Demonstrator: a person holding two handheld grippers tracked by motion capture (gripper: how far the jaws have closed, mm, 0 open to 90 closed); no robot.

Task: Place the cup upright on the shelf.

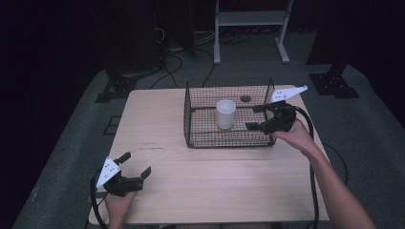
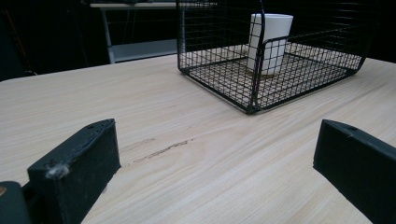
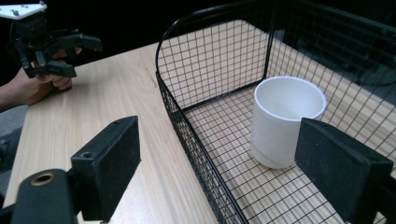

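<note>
Down at the table's near-left corner, the left gripper rests, jaws spread wide and empty. Farther right, a white cup stands upright inside the wire basket (jaws straddling its right wall), the right gripper wide open, holding nothing.

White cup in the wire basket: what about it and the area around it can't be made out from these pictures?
- Bottom inside the white cup: right gripper view, hidden by its own wall; contents cannot be told.
- Cup's base: left gripper view, crossed by mesh of the wire basket.
- Dark round spot beyond the cup: high view, too small to identify.
- Right gripper: high view, too dark to tell whether it touches the basket.
</note>
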